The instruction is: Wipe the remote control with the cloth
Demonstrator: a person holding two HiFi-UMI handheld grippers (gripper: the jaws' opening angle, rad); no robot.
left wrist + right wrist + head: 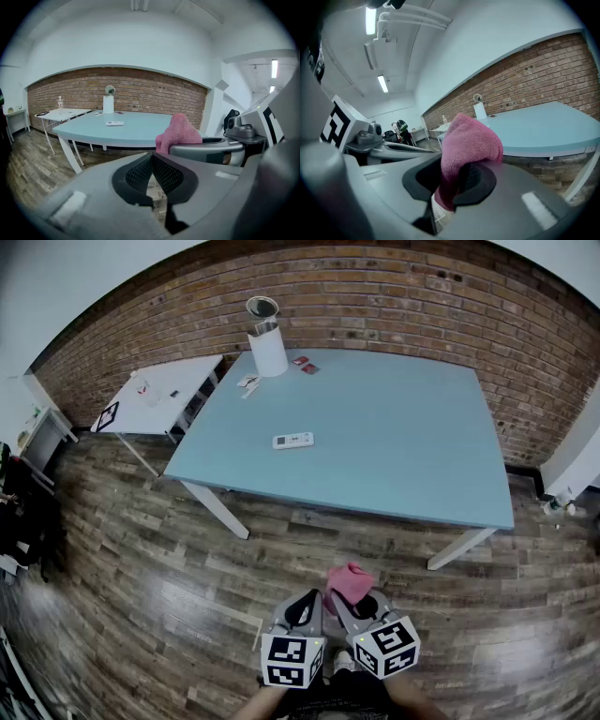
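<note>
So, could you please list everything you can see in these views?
Table: one, light blue, middle of the room.
Remote control: one, white, lying on the table, left of its middle.
Cylinder: one, white with a round top piece, upright at the table's far edge.
Small items: a few, red and white, beside the cylinder, too small to identify.
Side table: one, white, left of the blue table.
Brick wall: red-brown, behind both tables.
Floor: dark wood planks.
Cloth: one, pink, clamped in the right tongs.
Left tongs: grey, shut, nothing between them.
Right tongs: grey, shut on the cloth.
</note>
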